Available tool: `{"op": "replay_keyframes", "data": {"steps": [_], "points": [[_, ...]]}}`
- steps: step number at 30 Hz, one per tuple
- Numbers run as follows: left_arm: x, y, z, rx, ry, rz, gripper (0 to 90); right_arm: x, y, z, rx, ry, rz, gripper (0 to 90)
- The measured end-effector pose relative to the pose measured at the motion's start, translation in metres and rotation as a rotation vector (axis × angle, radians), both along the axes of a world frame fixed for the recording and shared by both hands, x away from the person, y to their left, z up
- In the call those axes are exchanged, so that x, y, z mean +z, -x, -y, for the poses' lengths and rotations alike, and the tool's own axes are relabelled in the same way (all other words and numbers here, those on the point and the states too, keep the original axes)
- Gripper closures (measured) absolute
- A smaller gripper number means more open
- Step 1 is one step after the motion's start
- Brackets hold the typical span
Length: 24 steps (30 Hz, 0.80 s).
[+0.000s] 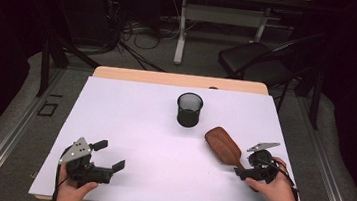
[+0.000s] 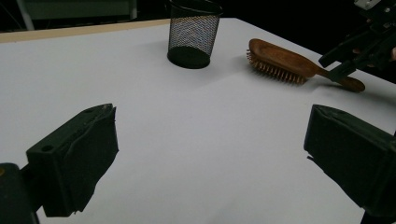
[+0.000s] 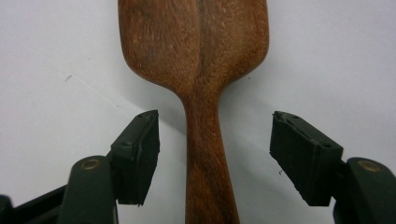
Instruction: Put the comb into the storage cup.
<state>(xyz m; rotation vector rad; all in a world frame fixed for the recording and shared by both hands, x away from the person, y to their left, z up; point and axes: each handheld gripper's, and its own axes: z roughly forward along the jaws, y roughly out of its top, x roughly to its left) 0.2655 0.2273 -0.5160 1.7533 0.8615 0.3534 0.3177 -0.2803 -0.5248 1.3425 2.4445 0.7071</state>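
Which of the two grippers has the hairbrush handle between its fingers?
The right gripper: its open fingers straddle the wooden hairbrush handle without touching it. The left gripper sits open over bare white table, far from the brush.

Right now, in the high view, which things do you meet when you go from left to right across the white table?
Left tongs, open, in the person's left hand → black mesh cup → wooden hairbrush, bristles down → right tongs, open around the brush handle, in the right hand.
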Motion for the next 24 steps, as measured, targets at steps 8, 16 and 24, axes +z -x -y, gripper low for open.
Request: {"op": "replay_keyframes", "data": {"steps": [8, 16, 24], "points": [[-0.002, -0.009, 0.008, -0.028, -0.005, -0.010, 3.0, -0.005, -0.006, -0.007, 0.013, 0.029, -0.036, 37.3], [-0.002, -0.007, 0.007, -0.022, -0.015, -0.008, 3.0, 0.001, -0.009, -0.005, 0.014, 0.024, -0.041, 37.8], [-0.002, -0.005, 0.008, -0.023, -0.013, -0.007, 3.0, 0.002, -0.016, -0.007, 0.037, 0.062, -0.073, 39.7]]}}
